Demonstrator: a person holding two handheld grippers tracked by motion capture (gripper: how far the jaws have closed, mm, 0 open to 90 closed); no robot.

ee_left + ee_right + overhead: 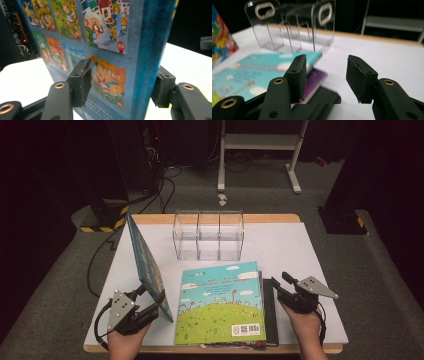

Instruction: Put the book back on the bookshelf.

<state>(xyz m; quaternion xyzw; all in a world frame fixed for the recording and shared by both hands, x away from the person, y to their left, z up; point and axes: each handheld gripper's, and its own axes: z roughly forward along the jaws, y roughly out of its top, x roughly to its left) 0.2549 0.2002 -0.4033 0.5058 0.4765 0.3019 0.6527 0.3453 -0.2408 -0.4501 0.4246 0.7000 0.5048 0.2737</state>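
L gripper [159, 301] clamps blue book [146, 265] upright on edge at worktop [310, 250] left side. R gripper [278, 285] jaws apart, nothing between, just beside book stack [220, 305] lying flat near front. Clear rack [208, 236] behind stack.

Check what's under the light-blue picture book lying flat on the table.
Under the light-blue picture book, a purple book's corner sticks out beside a black book. The rest of the stack beneath is covered.
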